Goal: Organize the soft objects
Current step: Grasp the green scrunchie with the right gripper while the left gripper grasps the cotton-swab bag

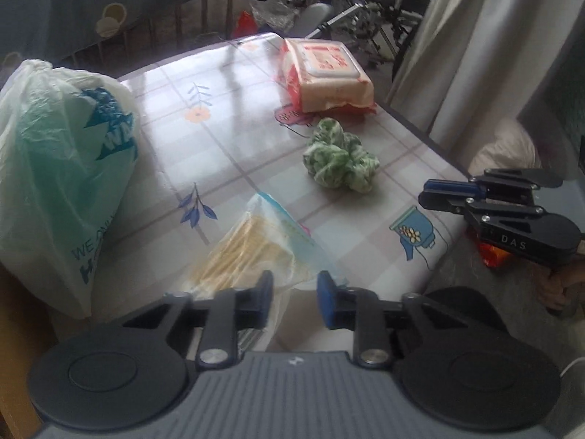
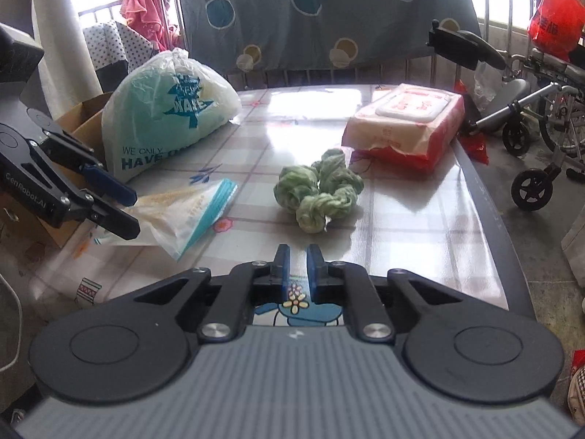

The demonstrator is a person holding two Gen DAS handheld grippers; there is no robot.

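A clear zip bag with pale yellow contents lies near the table's front left. My left gripper has its near end between the pads and is shut on it; the right wrist view shows those fingers pinching the bag. A knotted green cloth rests mid-table, apart from both grippers. My right gripper hovers just in front of it over the table edge, all but shut, nothing between its pads. From the left wrist view that gripper sits right of the cloth.
A red and white wipes pack lies at the back right of the glossy checked table. A stuffed white plastic bag stands at the back left beside a cardboard box. A wheelchair is parked to the right.
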